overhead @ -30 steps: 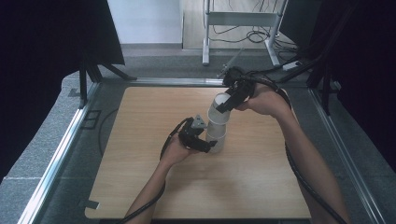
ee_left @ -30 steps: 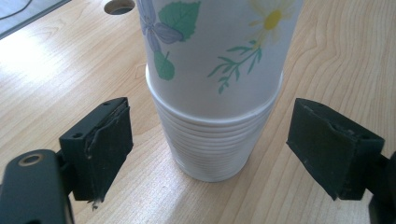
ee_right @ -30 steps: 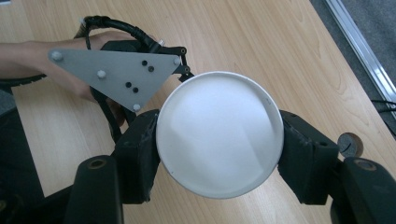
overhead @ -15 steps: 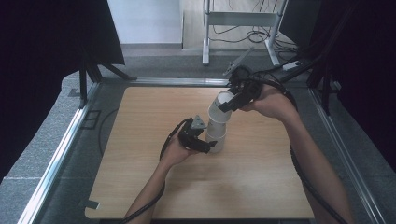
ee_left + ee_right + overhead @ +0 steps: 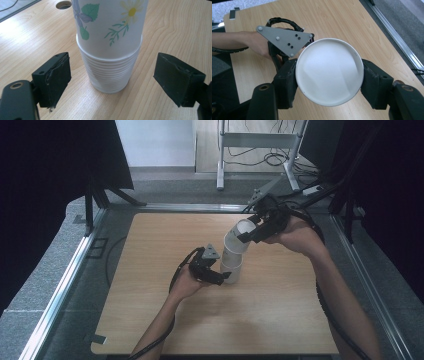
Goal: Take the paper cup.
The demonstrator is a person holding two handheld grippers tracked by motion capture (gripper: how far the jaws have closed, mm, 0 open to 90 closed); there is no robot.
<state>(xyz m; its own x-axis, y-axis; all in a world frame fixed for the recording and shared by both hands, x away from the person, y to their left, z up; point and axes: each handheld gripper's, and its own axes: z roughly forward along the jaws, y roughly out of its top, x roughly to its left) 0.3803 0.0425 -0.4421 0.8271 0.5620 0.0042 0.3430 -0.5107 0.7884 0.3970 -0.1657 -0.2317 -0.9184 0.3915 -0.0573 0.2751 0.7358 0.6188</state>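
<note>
Stack of paper cups [image 5: 232, 268] upright near mid desk [image 5: 150, 320], flanked untouched by spread jaws of left hand-held gripper [image 5: 221, 276]. Top cup [image 5: 241, 236], flower-printed, tilted, partly nested, clamped at rim by right hand-held gripper [image 5: 248, 233].

Both tongs are black with blocky, scuffed jaw pads: the left tongs [image 5: 111, 81] and the right tongs [image 5: 329, 82]. A grey three-cornered plate [image 5: 284, 40] with screws tops the left one, and black cables [image 5: 327, 305] trail along bare, sleeveless forearms.

flowered cup [image 5: 110, 22] top cut off by frame
</note>
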